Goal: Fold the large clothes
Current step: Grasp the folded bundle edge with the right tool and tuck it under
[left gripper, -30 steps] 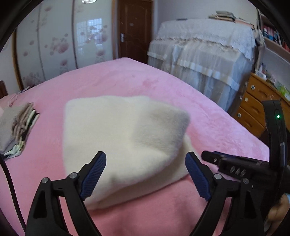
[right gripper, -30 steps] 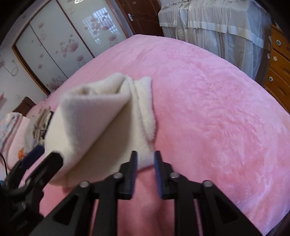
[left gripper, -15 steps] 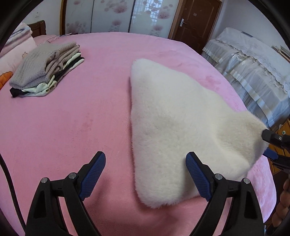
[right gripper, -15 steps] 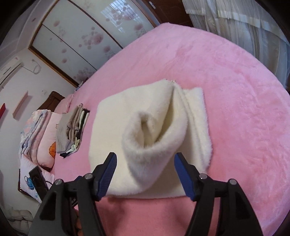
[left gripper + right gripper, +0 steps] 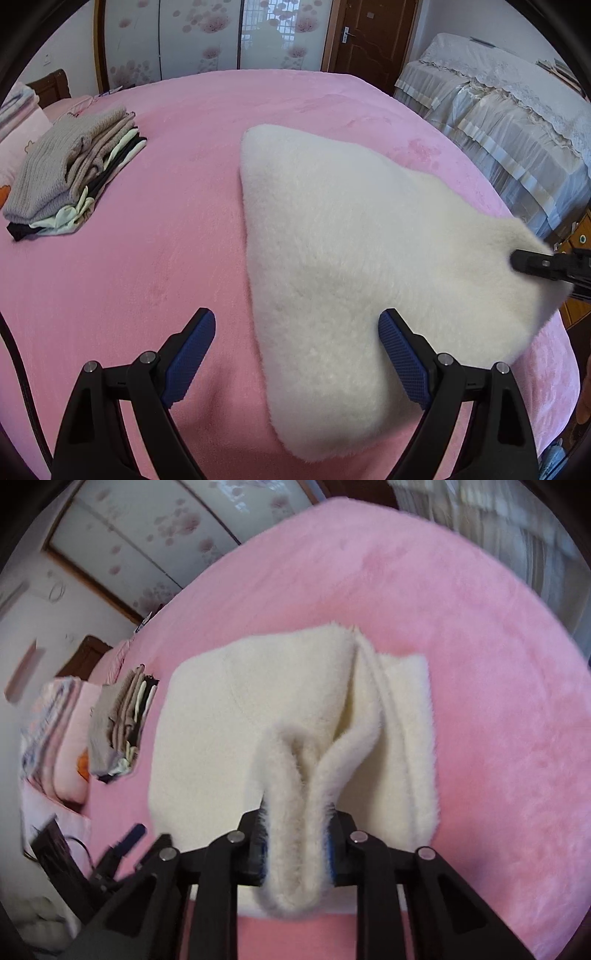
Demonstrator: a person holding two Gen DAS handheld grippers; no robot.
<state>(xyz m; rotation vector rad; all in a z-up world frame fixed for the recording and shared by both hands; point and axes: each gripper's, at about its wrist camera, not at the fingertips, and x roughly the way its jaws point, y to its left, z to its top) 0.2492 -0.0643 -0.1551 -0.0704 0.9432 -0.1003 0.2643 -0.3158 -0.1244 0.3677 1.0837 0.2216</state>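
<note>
One corner pinched, other gripper free.
Right gripper point(image 5: 295, 843) has just closed its fingers on a bunched corner of the cream fleece garment point(image 5: 354, 251), lifting that end off the pink bed point(image 5: 155, 229), likely to carry it over for the next fold. Left gripper point(image 5: 295, 354) hovers with fingers wide, empty, straddling the garment's near edge, likely lining up its own grab. Folded stack point(image 5: 70, 177) sits well apart.
</note>
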